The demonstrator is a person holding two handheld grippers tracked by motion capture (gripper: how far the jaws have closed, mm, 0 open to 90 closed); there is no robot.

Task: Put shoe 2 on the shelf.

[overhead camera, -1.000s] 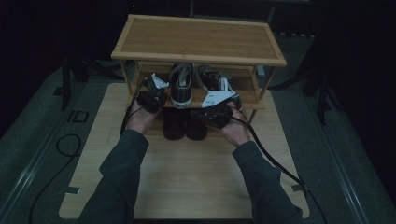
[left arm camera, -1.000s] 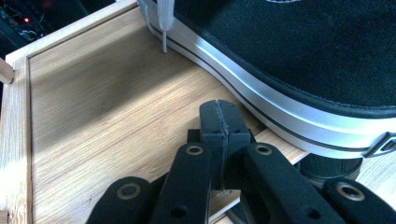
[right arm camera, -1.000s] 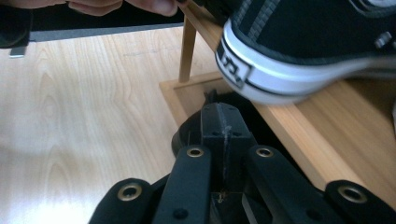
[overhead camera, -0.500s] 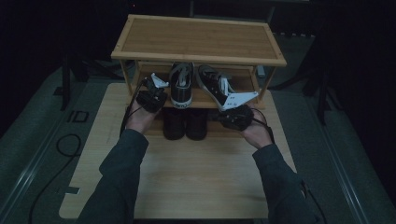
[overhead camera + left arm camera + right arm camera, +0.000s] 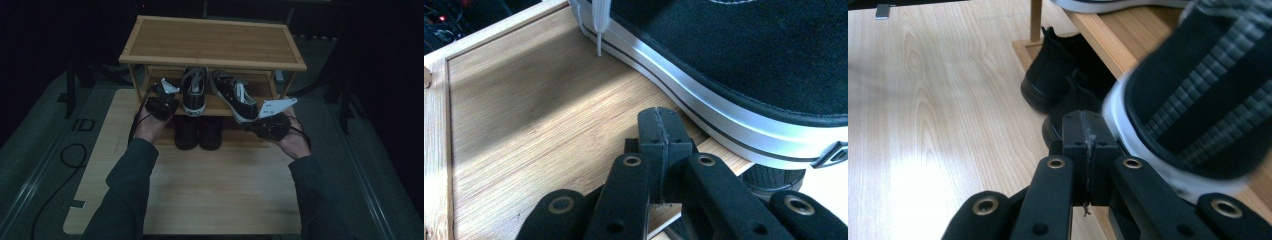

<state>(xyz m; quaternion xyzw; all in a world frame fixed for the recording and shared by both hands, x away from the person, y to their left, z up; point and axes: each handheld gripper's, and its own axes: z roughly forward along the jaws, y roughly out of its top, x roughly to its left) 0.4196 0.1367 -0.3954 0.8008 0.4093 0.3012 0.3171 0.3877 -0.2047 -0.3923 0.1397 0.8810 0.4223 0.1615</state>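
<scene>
A bamboo shoe rack [image 5: 212, 42] stands on a pale wooden board. Two black sneakers with white soles sit on its middle shelf: the left sneaker [image 5: 194, 90] points straight back, and the right sneaker [image 5: 235, 95] lies at an angle with its heel over the front edge. My left gripper [image 5: 164, 95] is shut and empty, with its tips [image 5: 658, 117] over the shelf wood beside the left sneaker's white sole [image 5: 724, 115]. My right gripper [image 5: 252, 125] is shut too, its tips [image 5: 1083, 122] just beside the right sneaker's heel [image 5: 1193, 90].
A pair of plain black shoes [image 5: 197, 132] stands on the board under the middle shelf, also seen as black shoes [image 5: 1058, 80] in the right gripper view. The rack's posts [image 5: 134, 80] frame the shelf. The wooden board [image 5: 210, 185] stretches toward the person. A cable [image 5: 70, 155] lies at left.
The right hand and its gripper have moved to the right along the rack's front, out to the angled sneaker's heel. The left gripper and both sneakers have stayed where they were.
</scene>
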